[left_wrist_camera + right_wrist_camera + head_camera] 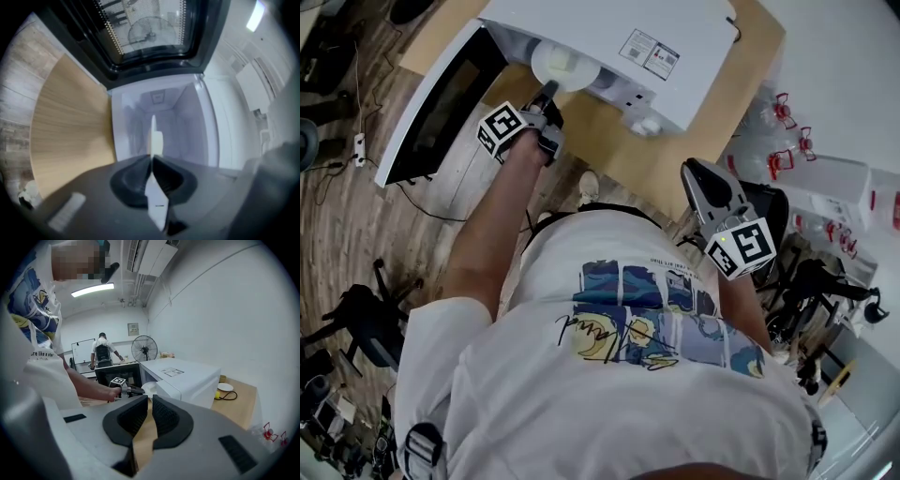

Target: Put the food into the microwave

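A white plate is being pinched by its rim in the left gripper's jaws at the mouth of the open microwave, upper centre on the tabletop, while the right gripper's jaws, at right, are being held together, empty.

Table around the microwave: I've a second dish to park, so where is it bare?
Bare wood runs along the table in front of the microwave, right of its open door. The microwave's mouth is crowded: the left gripper holds a plate there. The corner beside the microwave carries a small dish and a cable.
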A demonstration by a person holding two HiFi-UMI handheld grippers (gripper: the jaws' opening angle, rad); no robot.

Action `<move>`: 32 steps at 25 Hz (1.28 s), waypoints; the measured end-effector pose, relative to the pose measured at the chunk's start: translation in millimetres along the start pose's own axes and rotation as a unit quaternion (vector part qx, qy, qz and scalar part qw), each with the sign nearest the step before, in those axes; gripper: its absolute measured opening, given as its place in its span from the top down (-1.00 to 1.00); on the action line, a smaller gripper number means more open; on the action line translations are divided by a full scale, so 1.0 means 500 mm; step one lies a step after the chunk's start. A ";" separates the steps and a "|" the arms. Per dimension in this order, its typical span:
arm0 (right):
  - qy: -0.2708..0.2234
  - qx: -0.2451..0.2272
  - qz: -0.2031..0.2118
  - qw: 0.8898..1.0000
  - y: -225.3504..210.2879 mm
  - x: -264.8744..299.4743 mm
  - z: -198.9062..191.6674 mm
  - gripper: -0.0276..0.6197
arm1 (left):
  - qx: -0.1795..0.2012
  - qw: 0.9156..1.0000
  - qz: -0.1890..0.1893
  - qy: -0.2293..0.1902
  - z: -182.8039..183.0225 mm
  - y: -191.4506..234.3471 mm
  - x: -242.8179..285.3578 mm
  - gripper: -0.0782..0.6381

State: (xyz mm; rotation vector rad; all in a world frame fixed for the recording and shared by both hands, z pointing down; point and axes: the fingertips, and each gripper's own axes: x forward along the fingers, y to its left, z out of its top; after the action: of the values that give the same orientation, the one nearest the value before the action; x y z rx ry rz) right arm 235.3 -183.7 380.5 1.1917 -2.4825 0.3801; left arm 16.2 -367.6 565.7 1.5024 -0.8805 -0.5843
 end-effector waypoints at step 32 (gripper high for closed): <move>0.023 0.015 -0.017 0.999 -0.001 -0.002 -0.016 0.83 | -0.034 0.998 0.025 0.044 -0.004 0.053 0.097 0.73</move>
State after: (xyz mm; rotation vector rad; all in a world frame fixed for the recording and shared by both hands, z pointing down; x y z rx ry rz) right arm 238.0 -180.3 387.1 1.2227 -2.4223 0.4311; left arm 41.0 -404.2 598.7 1.4291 -0.8201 -0.5032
